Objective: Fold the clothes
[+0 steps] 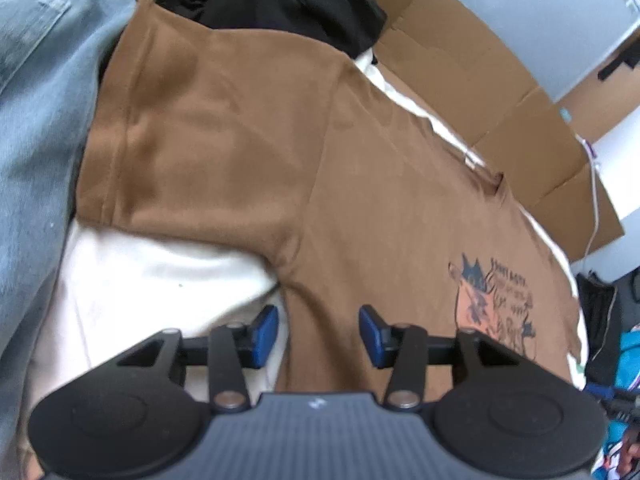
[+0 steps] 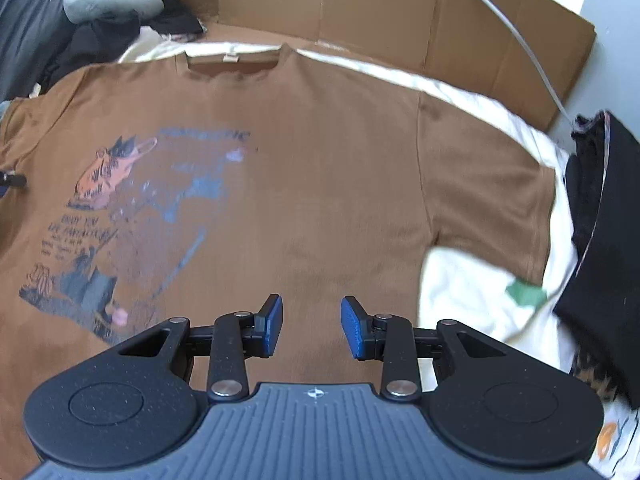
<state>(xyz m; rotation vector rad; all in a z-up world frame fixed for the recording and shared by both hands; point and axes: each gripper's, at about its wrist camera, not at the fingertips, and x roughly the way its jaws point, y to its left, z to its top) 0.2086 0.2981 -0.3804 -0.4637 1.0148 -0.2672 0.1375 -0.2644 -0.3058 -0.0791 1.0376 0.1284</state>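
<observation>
While the brown tee [image 2: 312, 184] lies spread flat, print side up, on the cream sheet [image 2: 472, 292], I hold both claws over it with nothing gripped. My left claw [image 1: 319, 334] hangs with jaws apart at the tee's side edge below its sleeve [image 1: 192, 140], likely to pinch there. My right claw [image 2: 311, 327], jaws also apart, sits over the tee's lower middle. Jeans [image 1: 36, 100] crowd the tee's left sleeve; cardboard [image 2: 360, 12] stands beyond its collar.
</observation>
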